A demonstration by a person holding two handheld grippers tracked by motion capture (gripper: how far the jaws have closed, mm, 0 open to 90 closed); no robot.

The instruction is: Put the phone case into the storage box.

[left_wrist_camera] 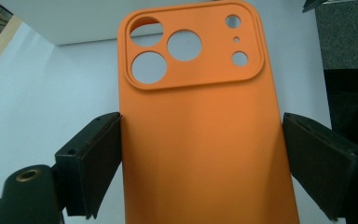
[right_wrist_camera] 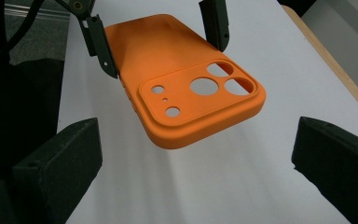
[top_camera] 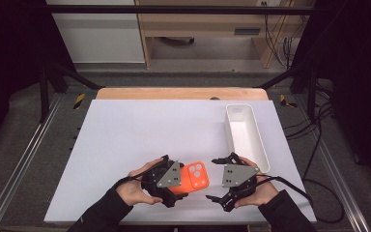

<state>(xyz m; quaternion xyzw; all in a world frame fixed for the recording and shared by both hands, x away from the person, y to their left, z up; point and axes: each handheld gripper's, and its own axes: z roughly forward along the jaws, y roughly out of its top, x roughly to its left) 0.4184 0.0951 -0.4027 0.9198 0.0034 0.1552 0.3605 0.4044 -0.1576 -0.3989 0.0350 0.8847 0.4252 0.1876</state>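
An orange phone case [top_camera: 196, 176] with a raised camera panel is held a little above the white table, its shadow on the surface below. My left gripper [top_camera: 180, 185] is shut on the case's long sides, and in the left gripper view the case [left_wrist_camera: 200, 116] sits between the pads of this left gripper [left_wrist_camera: 200, 154], camera end away. My right gripper [top_camera: 213, 179] stands open just to the right. In the right gripper view the case's camera end [right_wrist_camera: 200, 100] hangs ahead of the wide jaws of my right gripper [right_wrist_camera: 196, 158], touching neither pad. The left gripper [right_wrist_camera: 165, 53] grips the far half.
A long white tray [top_camera: 262, 145] stands empty at the right side of the white table top [top_camera: 140, 130], close behind my right hand. A wooden edge runs along the table's back. Metal rails and cables flank the table.
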